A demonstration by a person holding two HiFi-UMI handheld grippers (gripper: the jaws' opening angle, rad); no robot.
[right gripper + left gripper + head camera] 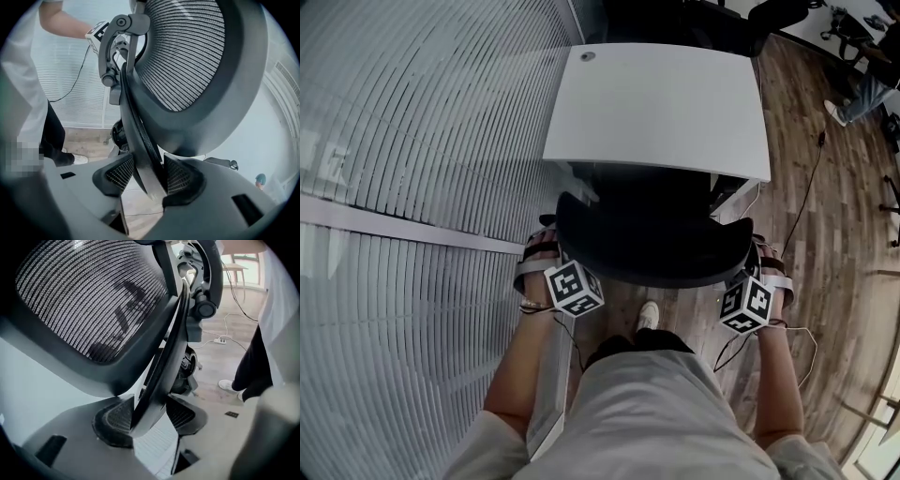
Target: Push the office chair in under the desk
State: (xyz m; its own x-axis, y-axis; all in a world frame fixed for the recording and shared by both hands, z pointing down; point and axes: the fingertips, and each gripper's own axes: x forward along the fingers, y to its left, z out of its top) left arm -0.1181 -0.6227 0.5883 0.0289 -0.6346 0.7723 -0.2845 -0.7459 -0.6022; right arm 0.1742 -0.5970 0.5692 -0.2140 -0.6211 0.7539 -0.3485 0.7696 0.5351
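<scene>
The black office chair stands in front of me, its seat partly beneath the white desk. My left gripper is at the left side of the backrest and my right gripper at the right side. In the left gripper view, the left gripper is shut on the backrest's dark edge frame, beside the mesh. In the right gripper view, the right gripper is shut on the opposite edge frame, with the mesh above it.
A glass wall with blinds runs along the left. A cable trails over the wooden floor to the right of the desk. My shoe is just behind the chair. A power strip lies on the floor.
</scene>
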